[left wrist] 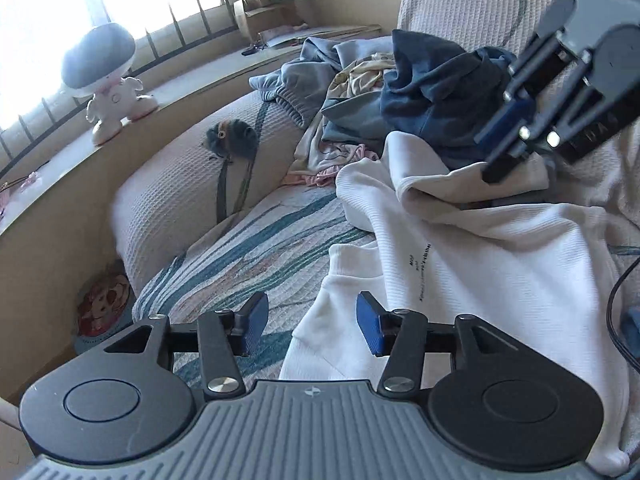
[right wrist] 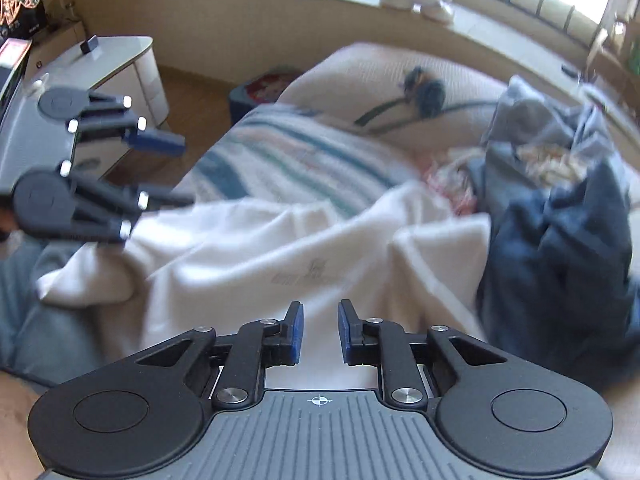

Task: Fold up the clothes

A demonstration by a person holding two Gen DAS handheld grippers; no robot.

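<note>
A white ribbed garment (left wrist: pixel 500 272) with small dark print lies rumpled across the striped bedspread (left wrist: pixel 248 256). My left gripper (left wrist: pixel 313 324) is open, its blue pads straddling the garment's left edge and cuff without closing on it. My right gripper (left wrist: pixel 486 156) hovers over the garment's folded far edge, in front of the dark blue clothes. In the right wrist view, which is blurred, the right gripper (right wrist: pixel 320 330) has a narrow gap between its pads, nothing is held, and the white garment (right wrist: pixel 280 248) lies below. There the left gripper (right wrist: pixel 184 174) shows open at the garment's left end.
A pile of unfolded clothes, dark blue (left wrist: pixel 440 96) and light blue (left wrist: pixel 304 76), sits at the head of the bed. A pillow (left wrist: pixel 180 184) lies along the left side below a windowsill with a white toy figure (left wrist: pixel 108 88). A black cable (left wrist: pixel 616 320) hangs at right. A white cabinet (right wrist: pixel 120 64) stands beyond the bed.
</note>
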